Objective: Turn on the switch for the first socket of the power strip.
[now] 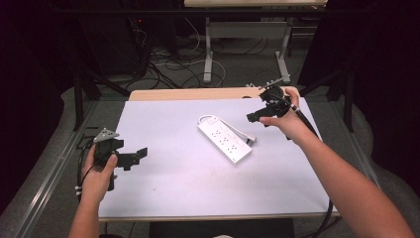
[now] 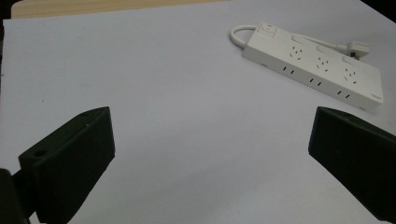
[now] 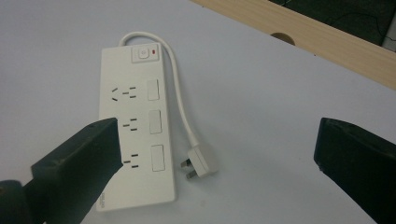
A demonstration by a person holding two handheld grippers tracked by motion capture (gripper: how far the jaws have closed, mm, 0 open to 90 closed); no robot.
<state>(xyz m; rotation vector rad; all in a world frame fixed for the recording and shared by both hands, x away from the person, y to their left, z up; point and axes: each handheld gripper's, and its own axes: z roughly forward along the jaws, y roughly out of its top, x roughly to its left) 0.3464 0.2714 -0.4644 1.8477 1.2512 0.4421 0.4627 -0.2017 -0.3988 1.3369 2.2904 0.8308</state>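
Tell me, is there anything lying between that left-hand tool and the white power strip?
Nothing: in the high view, only bare white tabletop separates the left tool from the power strip. The left gripper view shows the same empty stretch.

A white-topped counter (image 1: 163, 188) spans the scene, its pale wooden edge showing along the far side. One white power strip (image 1: 224, 139) lies flat on it, slightly right of centre, angled, with its short cord and plug (image 1: 251, 138) resting beside it.
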